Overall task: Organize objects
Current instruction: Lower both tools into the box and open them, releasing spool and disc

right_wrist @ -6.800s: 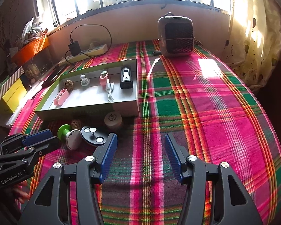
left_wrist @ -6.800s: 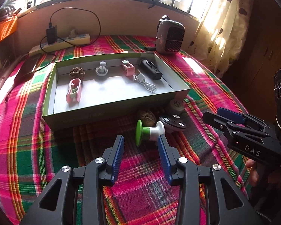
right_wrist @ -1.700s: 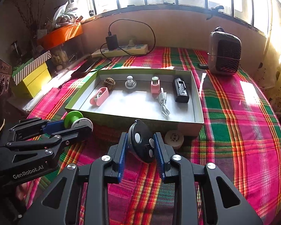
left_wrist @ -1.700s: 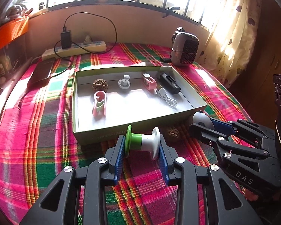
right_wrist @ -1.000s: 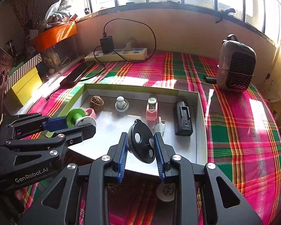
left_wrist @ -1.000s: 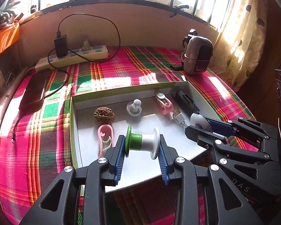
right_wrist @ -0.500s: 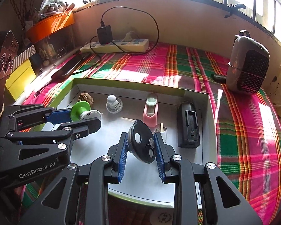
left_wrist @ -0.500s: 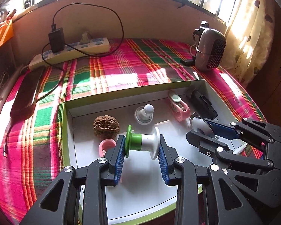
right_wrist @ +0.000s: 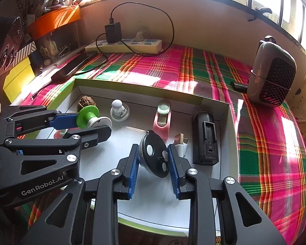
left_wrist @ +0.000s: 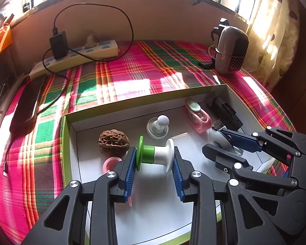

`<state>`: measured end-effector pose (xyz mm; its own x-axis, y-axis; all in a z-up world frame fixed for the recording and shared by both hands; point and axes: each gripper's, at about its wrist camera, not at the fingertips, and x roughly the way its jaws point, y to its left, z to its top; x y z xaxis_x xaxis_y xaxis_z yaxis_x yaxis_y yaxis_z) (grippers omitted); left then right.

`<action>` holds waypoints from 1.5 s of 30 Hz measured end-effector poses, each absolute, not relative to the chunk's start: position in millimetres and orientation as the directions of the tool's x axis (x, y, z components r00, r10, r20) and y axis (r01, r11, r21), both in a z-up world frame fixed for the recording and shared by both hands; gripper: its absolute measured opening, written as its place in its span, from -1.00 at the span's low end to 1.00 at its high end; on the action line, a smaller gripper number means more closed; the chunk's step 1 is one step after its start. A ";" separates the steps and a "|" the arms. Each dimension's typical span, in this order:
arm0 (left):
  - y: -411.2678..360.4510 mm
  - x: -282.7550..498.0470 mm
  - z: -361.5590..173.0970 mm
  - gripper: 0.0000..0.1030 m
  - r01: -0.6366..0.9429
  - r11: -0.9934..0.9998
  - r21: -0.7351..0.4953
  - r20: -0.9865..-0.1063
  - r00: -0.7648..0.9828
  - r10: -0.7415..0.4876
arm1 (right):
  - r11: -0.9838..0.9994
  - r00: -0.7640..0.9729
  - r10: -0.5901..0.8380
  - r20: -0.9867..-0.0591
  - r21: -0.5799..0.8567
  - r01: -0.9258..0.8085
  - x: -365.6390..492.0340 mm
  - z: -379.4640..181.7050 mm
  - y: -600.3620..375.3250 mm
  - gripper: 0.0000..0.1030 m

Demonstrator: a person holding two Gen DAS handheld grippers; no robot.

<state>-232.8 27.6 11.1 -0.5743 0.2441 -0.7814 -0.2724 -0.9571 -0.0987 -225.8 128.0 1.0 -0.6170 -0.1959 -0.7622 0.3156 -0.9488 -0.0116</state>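
In the left wrist view, the left tool sits at lower centre, its blue pads closed on the two ends of a green-and-white spool held crosswise above the white floor of a green-edged box. The right tool reaches in from the right edge of that frame.

In the right wrist view, the right tool is narrowly set, clamping a black round disc with white spots on edge between its pads, also over the box floor.

Along the far wall of the box, seen in the left wrist view from left to right, lie a walnut, a white knob on a round base, a pink clip and a black rectangular device. A pink holder shows just left of the left tool, partly hidden.

The box rests on a plaid cloth covering the table. A power strip with a black charger lies at upper left, a small grey heater at upper right, and a dark phone at the left edge.
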 end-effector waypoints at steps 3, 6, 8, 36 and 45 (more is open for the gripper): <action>28.0 -233.2 10.9 -0.39 -0.273 -0.958 -0.089 -0.783 -0.575 0.237 | -0.949 -0.618 -0.196 -0.761 -0.011 0.314 -225.9 0.9 128.2 -0.44; 28.4 -233.4 10.7 -0.39 -0.271 -0.958 -0.091 -0.783 -0.575 0.237 | -0.949 -0.619 -0.195 -0.761 -0.013 0.315 -226.0 0.6 128.1 -0.44; 28.5 -233.4 11.0 -0.39 -0.271 -0.958 -0.089 -0.784 -0.575 0.236 | -0.949 -0.620 -0.192 -0.761 -0.015 0.314 -226.1 0.7 127.6 -0.44; 26.4 -233.3 11.6 -0.39 -0.260 -0.961 -0.098 -0.785 -0.573 0.235 | -0.958 -0.628 -0.178 -0.757 -0.012 0.286 -222.2 2.6 129.1 -0.24; 26.6 -230.6 12.7 -0.39 -0.268 -0.958 -0.099 -0.785 -0.571 0.240 | -0.961 -0.629 -0.178 -0.757 -0.004 0.276 -218.0 4.4 132.3 -0.24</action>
<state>-230.6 26.6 12.7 -0.5706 0.2405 -0.7852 -0.2676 -0.9584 -0.0990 -218.0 132.3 4.4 -0.6292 -0.1778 -0.7566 0.2759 -0.9612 -0.0035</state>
